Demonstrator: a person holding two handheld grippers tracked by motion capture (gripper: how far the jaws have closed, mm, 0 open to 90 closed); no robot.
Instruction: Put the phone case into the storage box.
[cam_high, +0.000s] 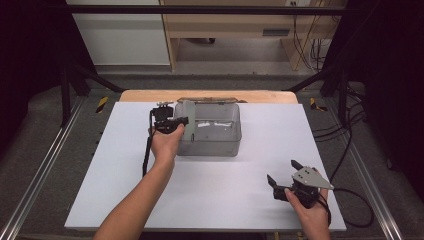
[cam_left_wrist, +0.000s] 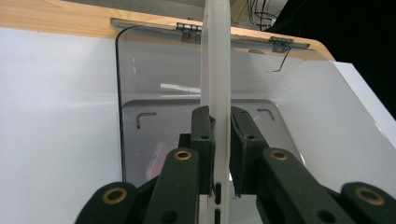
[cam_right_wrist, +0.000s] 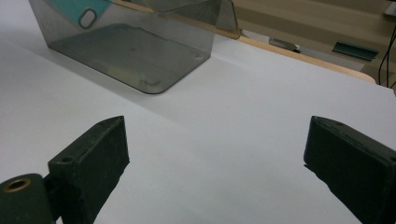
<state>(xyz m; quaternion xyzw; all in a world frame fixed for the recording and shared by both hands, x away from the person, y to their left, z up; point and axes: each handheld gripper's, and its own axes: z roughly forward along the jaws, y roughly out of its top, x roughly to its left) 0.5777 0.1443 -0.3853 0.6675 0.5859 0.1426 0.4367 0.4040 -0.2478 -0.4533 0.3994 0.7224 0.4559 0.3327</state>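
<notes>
Your left gripper (cam_high: 181, 121) is pinching the left wall of the clear box (cam_high: 210, 142) at the table's (cam_high: 225, 185) far middle, your right gripper (cam_high: 284, 176) is resting near you, 2 jaws wide apart, holding nothing.

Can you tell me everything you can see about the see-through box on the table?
The clear box looks like smoky grey plastic with rounded corners. It sits toward the far side of the white table, and its hinged lid lies open behind it. The left gripper pinches a pale upright strip at the box's left side. Something pink and something teal show through its walls. The right gripper is open and apart from it.
</notes>
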